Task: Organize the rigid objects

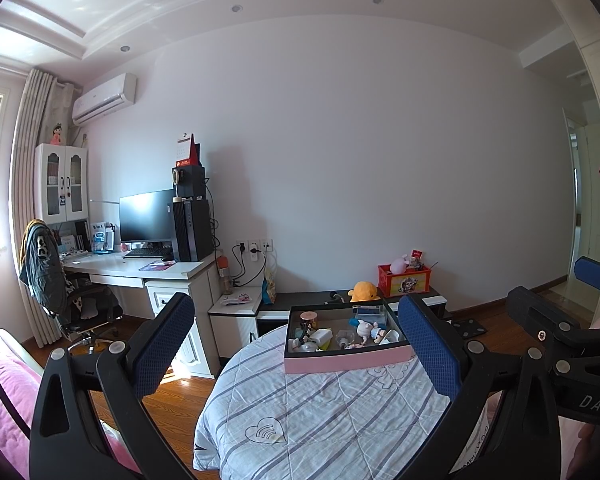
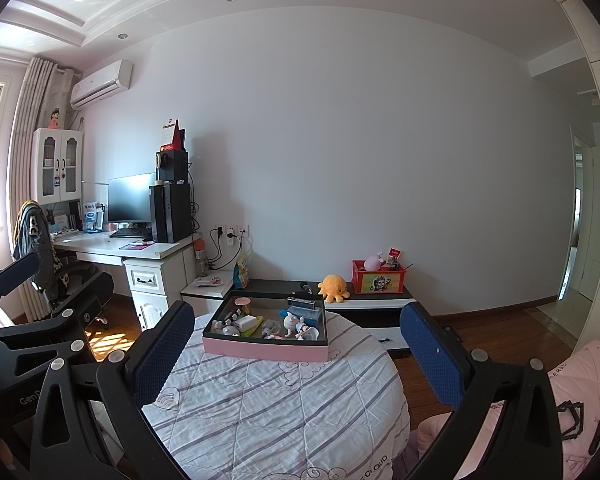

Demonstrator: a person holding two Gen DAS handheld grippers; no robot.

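Nearest, both tools hung over the near edge of the quilt (image 2: 284, 412), well short of anything to grasp. The left hand-held gripper (image 1: 296, 344) had its blue pads spread wide with nothing between them; the right hand-held gripper (image 2: 296, 352) was spread just as wide and likewise empty.

Farther on, at the far edge of the quilt, lay the pink tray (image 2: 260, 350). The task's small things were all in it, loosely heaped: a pink-lidded cup (image 2: 243, 305) at its far left corner, a blue box (image 2: 305, 309) against its far wall, a white block (image 2: 246, 323) near the middle, a little figure (image 2: 294, 324) toward its right side. Nothing lay loose on the quilt around the tray.

Beyond, a yellow plush (image 2: 334, 286) and a red crate (image 2: 377, 280) stood on the low cabinet against the wall.

That layout would fit either a jumble waiting to be sorted or pieces already gathered in; the pictures did not settle which. Any further grasp would call for a long reach forward and careful closing on one small piece among close neighbours.
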